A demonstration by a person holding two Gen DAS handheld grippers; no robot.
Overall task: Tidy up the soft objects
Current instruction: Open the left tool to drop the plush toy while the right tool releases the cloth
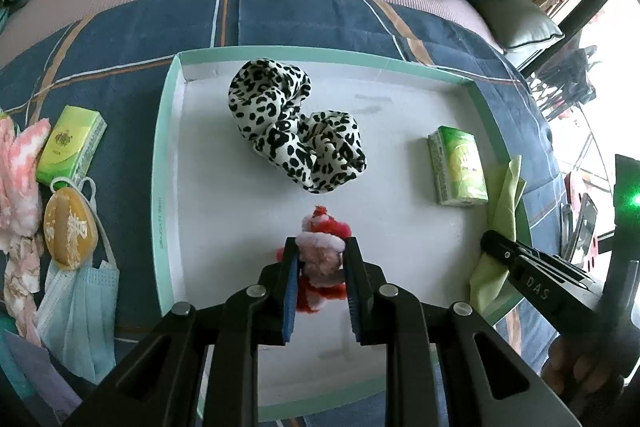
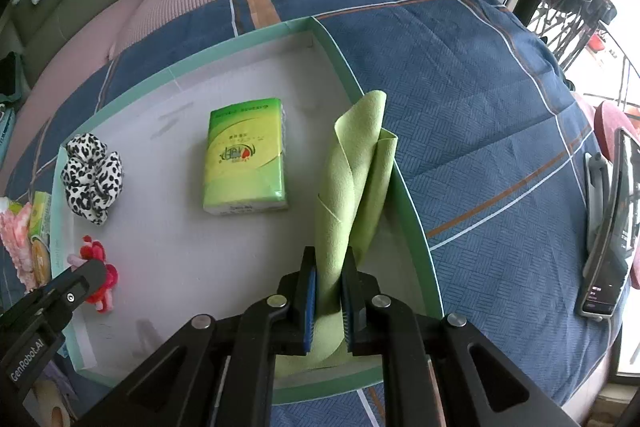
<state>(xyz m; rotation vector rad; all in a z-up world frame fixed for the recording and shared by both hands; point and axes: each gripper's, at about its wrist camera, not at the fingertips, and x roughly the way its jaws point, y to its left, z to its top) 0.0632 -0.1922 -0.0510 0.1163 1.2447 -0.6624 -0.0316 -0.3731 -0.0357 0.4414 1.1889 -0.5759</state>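
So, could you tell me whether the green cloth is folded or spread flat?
Folded: the green cloth is doubled over itself, pinched in the right gripper and draped across the tray rim.

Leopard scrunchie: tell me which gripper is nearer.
Left. The left gripper, shut on the red-pink toy, sits just in front of the scrunchie. The right gripper holds the green cloth at the tray's far edge.

A black-and-cream leopard-spotted scrunchie, a lime-green cloth, and a mint-rimmed white tray.
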